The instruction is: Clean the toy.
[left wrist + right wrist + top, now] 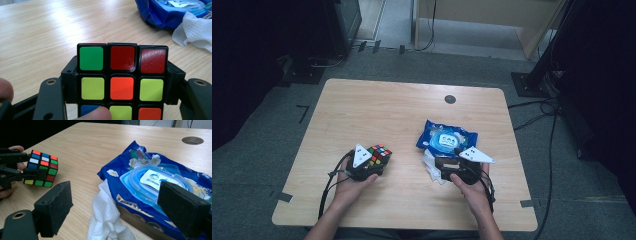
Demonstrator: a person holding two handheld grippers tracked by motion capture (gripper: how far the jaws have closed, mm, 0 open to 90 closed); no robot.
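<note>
While my left tool (373, 161) clamps the cube (379, 154) over the near-left tabletop (377, 107), my right tool (113, 211) gapes empty, and the wipe (106, 218) lies straight ahead between its jaws, beside the wipes pack (150, 185).

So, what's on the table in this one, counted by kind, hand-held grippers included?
Puzzle cube: 1
Blue wet-wipe pack: 1
White wipe: 1
Hand-held grippers: 2, left hand-held gripper shut on the cube, right hand-held gripper open over the wipe
Total: 5
</note>
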